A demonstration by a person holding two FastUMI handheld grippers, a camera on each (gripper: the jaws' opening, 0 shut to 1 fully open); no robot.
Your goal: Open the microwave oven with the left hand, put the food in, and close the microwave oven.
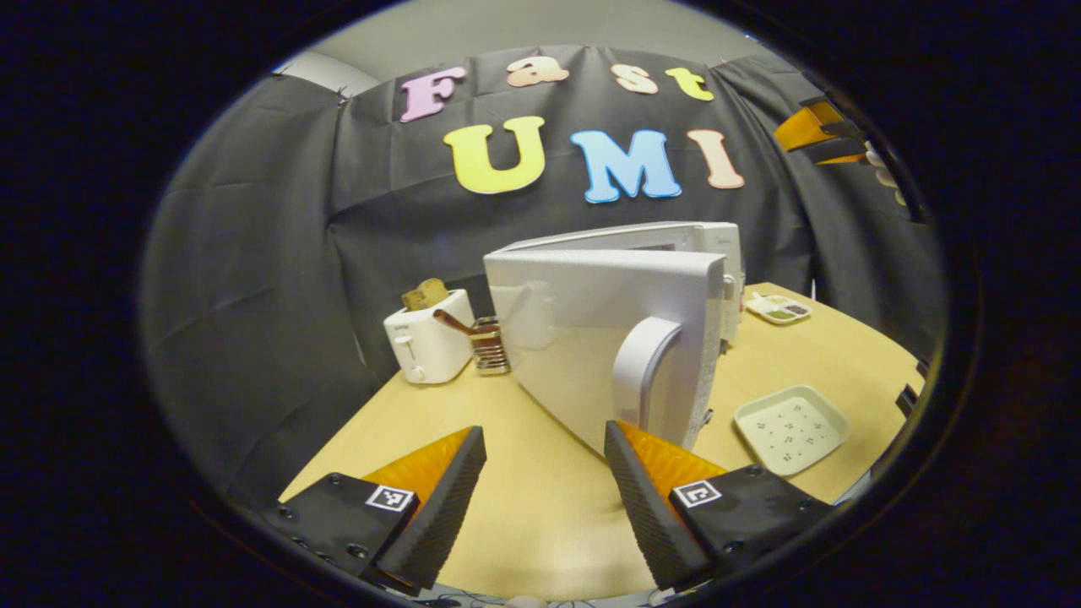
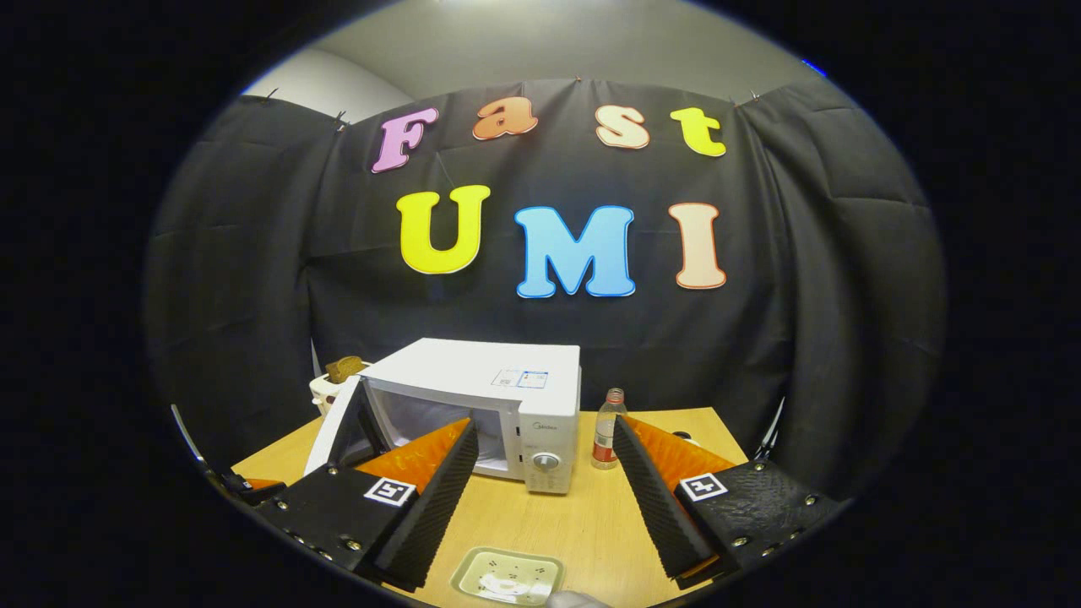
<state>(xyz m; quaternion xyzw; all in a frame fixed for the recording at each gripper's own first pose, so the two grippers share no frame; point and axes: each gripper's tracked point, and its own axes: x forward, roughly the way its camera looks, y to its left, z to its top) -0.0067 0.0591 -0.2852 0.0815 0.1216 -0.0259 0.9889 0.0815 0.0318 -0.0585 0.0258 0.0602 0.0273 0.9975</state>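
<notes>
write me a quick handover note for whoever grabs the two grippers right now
Left gripper: open, holding nothing, just in front of the microwave door near its handle.
Right gripper: open, holding nothing, hanging above the pale tray on the table.
Microwave: door swung open.
Done: opening. Left: put the food in and close the door. I can't tell what is on the tray.

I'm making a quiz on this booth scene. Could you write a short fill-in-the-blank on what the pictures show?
1. The microwave door stands ____.
2. Bread sticks out of the ____ beside the microwave.
3. The left gripper has its jaws ____, holding nothing.
4. Right of the microwave stands a clear ____.

Missing words: open; toaster; open; bottle
</notes>
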